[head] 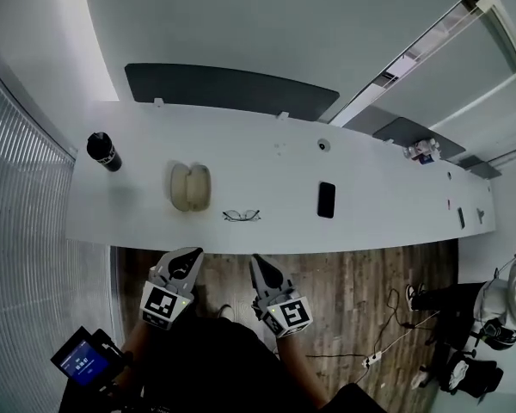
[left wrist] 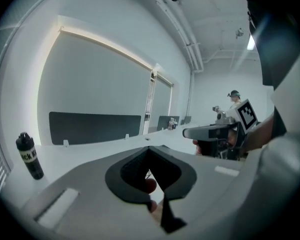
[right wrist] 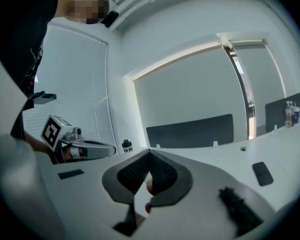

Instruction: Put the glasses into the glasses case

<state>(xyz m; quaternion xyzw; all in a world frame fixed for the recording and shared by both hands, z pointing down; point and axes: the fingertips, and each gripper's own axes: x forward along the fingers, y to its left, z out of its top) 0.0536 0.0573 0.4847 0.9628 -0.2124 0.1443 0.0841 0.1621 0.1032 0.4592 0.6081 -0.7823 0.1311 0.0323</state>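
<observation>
Head view, looking steeply down on a long white table (head: 387,209). The glasses (head: 241,216) lie near the table's front edge, lenses flat, thin dark frame. The arms look folded, but they're too small to be sure. The glasses case (head: 190,187) sits just to their left and a bit further back. It's beige, open, both halves facing up, and not touching the glasses.

Handling, my guess: the glasses are very light, w/ a thin wire-like frame that's stiff but easy to bend. The lenses are slick and would scratch. I'd pinch at the bridge or at a temple hinge, never across a lens, and w/ light pressure. The case looks rigid and light, so it may slide when nudged.

The left gripper (head: 192,253) and right gripper (head: 256,258) hang over the wood floor, short of the table edge, tips aimed toward the table. The glasses lie beyond them, roughly btwn the two and closer to the right one. The case lies ahead of the left one. Neither gripper touches anything.

Both gripper views show the jaws pressed together at the tips, nothing btwn them. They'd need to spread before any pick.

Also on the table: a black bottle (head: 103,151) far left and a dark phone (head: 326,200) right of the glasses, both well apart from them.
</observation>
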